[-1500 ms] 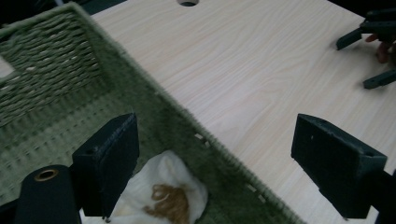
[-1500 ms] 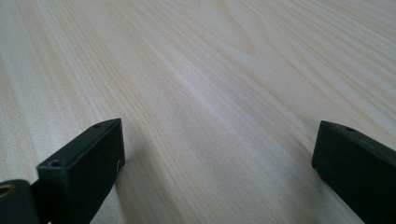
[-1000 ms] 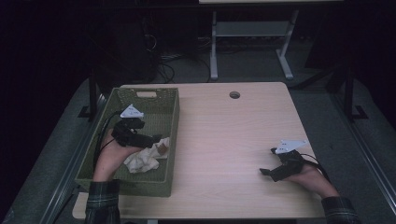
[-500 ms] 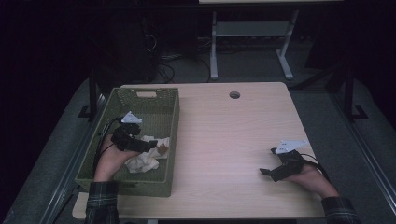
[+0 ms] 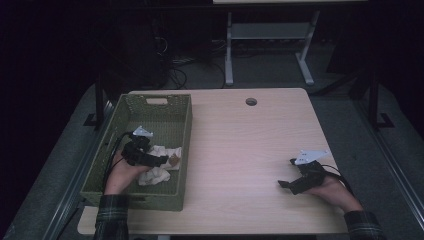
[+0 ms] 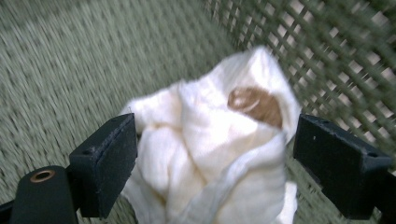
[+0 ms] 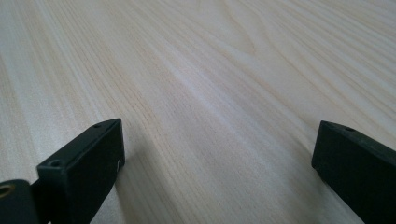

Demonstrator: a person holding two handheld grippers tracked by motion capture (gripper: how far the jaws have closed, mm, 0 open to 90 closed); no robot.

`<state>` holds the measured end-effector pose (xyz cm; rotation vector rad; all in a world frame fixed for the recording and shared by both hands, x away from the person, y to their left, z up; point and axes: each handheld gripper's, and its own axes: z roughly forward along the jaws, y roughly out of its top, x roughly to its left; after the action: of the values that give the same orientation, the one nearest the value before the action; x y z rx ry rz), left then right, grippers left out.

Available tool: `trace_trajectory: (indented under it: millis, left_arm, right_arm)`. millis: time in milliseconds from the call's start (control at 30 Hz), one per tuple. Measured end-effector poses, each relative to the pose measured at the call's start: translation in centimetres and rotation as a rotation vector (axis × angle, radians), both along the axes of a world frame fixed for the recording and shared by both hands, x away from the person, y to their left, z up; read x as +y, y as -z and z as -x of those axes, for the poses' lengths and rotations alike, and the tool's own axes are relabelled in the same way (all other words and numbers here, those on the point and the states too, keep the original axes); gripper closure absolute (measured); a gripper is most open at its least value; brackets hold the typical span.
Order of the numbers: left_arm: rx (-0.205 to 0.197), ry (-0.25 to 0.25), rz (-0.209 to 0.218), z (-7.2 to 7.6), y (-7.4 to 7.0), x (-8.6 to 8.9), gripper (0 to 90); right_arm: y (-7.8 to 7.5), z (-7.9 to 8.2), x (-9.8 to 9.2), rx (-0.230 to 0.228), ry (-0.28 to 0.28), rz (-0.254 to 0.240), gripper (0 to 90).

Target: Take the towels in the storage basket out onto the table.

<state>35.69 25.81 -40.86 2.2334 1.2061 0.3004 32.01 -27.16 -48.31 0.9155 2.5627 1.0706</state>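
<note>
Crowding white cloth: basket wall beside left gripper.

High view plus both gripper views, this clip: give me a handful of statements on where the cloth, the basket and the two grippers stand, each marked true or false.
1. The white cloth lies inside the green basket. True.
2. The left gripper is clamped shut on the cloth. False: its jaws stand wide apart, one on either side of the bundle.
3. The right gripper holds a second cloth. False: its jaws are open over bare wooden table, with nothing between them.
4. Something brown shows in the folds of the cloth. True; what it is cannot be told.
5. The basket sits at the table's right side. False: it sits at the left, and the right gripper is far from it.
</note>
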Motion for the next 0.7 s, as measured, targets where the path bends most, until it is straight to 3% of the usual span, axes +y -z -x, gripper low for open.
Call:
trace_trajectory:
  millis: [200, 567, 700]
  left_arm:
    - [0.073, -0.013, -0.025, -0.3, 0.8, 0.1, 13.3]
    - [0.129, -0.007, -0.070, -0.5, 1.7, -0.3, 13.3]
    - [0.158, 0.002, -0.107, -0.5, 2.0, -0.5, 13.5]
  right_arm:
    - [0.0, 0.0, 0.0, 0.000, 0.000, 0.000, 2.0]
    - [0.0, 0.0, 0.0, -0.001, 0.001, 0.000, 2.0]
    - [0.0, 0.0, 0.0, -0.001, 0.002, 0.000, 2.0]
